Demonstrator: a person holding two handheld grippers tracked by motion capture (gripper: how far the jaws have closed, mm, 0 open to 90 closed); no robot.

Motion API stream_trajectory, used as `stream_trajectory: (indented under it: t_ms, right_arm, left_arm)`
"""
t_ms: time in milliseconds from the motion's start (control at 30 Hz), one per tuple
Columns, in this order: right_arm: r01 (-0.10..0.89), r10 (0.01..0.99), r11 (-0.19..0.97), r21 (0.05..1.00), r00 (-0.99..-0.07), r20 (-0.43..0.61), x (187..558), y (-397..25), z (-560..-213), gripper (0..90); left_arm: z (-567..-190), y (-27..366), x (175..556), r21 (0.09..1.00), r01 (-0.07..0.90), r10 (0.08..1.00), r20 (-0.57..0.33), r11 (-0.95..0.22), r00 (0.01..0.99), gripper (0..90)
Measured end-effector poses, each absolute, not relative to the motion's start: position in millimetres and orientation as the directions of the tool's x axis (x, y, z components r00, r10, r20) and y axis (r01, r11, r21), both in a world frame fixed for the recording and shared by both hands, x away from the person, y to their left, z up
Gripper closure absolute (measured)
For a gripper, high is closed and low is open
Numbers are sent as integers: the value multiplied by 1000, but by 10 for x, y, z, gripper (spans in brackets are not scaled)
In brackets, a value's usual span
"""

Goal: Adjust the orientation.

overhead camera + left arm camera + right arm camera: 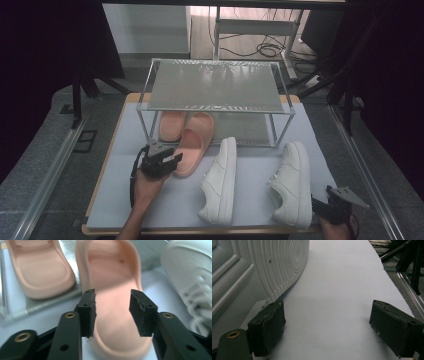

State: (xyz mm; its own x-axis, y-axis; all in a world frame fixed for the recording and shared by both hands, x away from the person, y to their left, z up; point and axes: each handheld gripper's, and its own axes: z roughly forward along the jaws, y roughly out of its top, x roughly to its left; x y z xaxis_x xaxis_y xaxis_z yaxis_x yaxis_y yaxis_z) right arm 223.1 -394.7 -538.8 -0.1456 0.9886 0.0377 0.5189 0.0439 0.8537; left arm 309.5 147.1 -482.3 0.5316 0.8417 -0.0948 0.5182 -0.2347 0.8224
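We're at the pink slide [112, 302], which lies on the table [165, 200] just in front of the rack [215, 87], toe poking under the bottom shelf, heel toward us. Its twin [171, 125] already sits on that lower shelf right beside it.

Left claw [112, 312] hovers over the heel end, jaws apart and straddling the footbed, not gripping anything yet. Best bet, we think: drop lower so one jaw goes inside and one outside the heel rim, or pinch across the side wall, then squeeze firmly, since that foam probably flexes. Keep it level when sliding it in next to the twin.

Two white sneakers [220, 182] [292, 185] lie to the right. Right claw [327, 327] rests on the table with jaws wide apart, just beside the far-right sneaker's sole.
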Motion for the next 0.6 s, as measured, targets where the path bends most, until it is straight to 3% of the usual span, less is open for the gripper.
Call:
stream_trajectory:
  t_ms: [400, 600]
  right_arm:
    - [519, 989, 42, 854, -145, 39, 2231, -3945, -5388, 130]
    - [519, 989, 40, 854, -143, 40, 2230, -3944, -5388, 130]
  left_arm:
    - [-5006, 1530, 2730, 788, 542, 817, -89, -292, 569, 893]
    - [-5098, 1498, 2658, 762, 560, 813, -77, -326, 577, 896]
